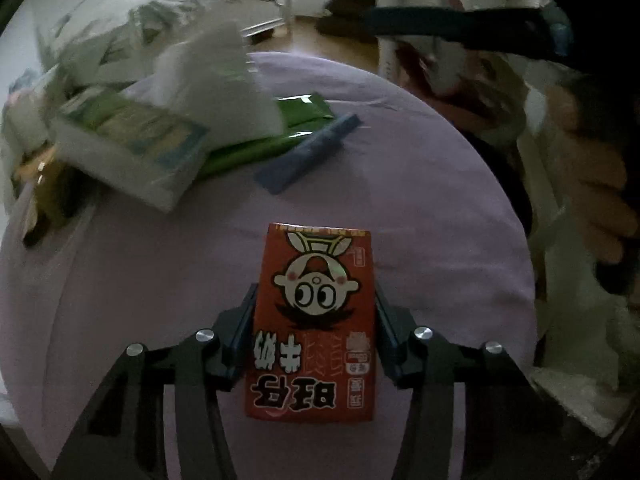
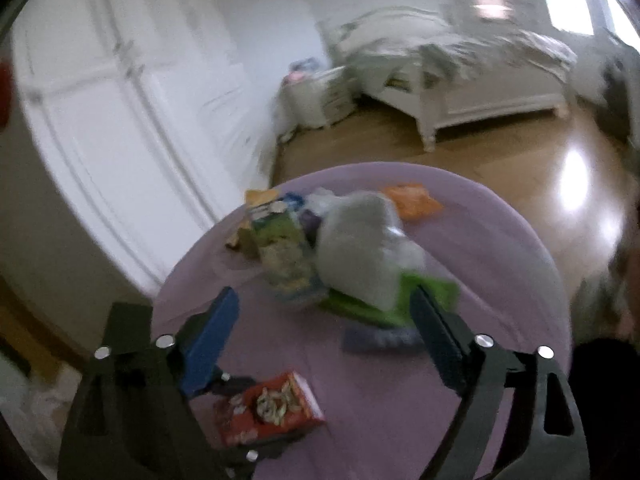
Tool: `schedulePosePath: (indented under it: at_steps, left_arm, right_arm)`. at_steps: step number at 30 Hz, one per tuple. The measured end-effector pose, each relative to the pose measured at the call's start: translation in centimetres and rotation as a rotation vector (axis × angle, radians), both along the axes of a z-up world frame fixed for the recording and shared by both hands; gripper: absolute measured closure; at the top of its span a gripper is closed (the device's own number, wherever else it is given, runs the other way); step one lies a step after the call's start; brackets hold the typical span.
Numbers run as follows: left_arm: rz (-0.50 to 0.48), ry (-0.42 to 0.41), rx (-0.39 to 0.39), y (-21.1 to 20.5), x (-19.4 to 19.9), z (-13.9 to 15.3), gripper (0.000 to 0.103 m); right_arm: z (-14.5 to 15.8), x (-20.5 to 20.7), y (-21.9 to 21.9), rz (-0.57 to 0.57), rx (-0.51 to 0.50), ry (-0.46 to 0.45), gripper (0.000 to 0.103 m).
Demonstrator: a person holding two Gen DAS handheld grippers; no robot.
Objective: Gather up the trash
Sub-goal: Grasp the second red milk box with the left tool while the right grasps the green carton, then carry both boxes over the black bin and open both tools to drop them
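Observation:
A red drink carton (image 1: 316,320) with a cartoon face stands on the round purple table (image 1: 420,208). My left gripper (image 1: 316,292) is shut on it, with a pad pressed on each side. In the right wrist view the same carton (image 2: 272,408) sits low and left, top open. My right gripper (image 2: 324,296) hangs open above the table with nothing between its fingers. Beyond it lies a trash pile: a white crumpled bag (image 2: 360,248), a green packet (image 2: 424,296), a blue sachet (image 1: 308,152) and a printed box (image 1: 132,148).
An orange packet (image 2: 412,200) lies at the table's far edge. A white plastic bag (image 1: 580,340) and a person's hand (image 1: 592,200) are at the right. White wardrobe doors (image 2: 120,120) stand left, a bed (image 2: 480,80) behind, with wooden floor (image 2: 480,160) between.

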State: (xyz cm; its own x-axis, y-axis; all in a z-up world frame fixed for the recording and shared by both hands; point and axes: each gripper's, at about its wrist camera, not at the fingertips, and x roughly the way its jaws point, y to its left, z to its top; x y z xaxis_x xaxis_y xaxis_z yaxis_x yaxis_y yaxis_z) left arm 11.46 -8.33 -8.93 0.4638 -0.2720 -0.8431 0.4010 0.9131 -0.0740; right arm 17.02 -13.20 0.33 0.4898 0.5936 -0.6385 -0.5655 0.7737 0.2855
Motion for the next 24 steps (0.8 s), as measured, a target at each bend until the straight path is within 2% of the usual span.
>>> schedulePosePath:
  at_steps: [2,4,8,14,15,18,20,22,24]
  left_arm:
    - [0.043,-0.013,-0.024,1.5,-0.3,0.2,0.053]
    - [0.102,-0.016,-0.085,4.1,-0.9,0.4,0.053]
    - [0.194,-0.034,-0.142,7.9,-1.9,0.9,0.053]
    - [0.298,-0.048,-0.208,11.8,-2.6,1.5,0.053]
    - [0.307,-0.05,-0.221,12.1,-2.7,1.6,0.053]
    - [0.325,-0.064,-0.229,13.0,-3.4,1.7,0.053]
    - [0.329,-0.069,-0.239,13.3,-3.8,1.8,0.053]
    - [0.33,-0.081,-0.243,13.3,-4.0,1.9,0.053]
    - [0.328,-0.093,-0.253,13.0,-3.3,2.2,0.053]
  right_arm:
    - [-0.1,1.3,3.1,0.053,-0.065,-0.008,0.016]
    - [-0.4,2.3,5.5,0.097,-0.095,-0.011,0.016]
    - [-1.4,4.1,10.2,0.168,-0.155,-0.02,0.016]
    - [-4.1,6.5,14.8,0.154,-0.274,-0.01,0.017]
    - [-4.5,6.7,15.1,0.152,-0.275,0.001,0.018]
    - [-6.1,7.4,15.5,0.151,-0.266,0.061,0.049]
    - [-6.3,7.2,14.7,0.127,-0.231,0.075,0.051]
    - [-5.9,6.6,13.1,0.108,-0.151,0.102,0.052]
    - [-4.5,5.6,10.6,0.077,-0.03,0.121,0.052]
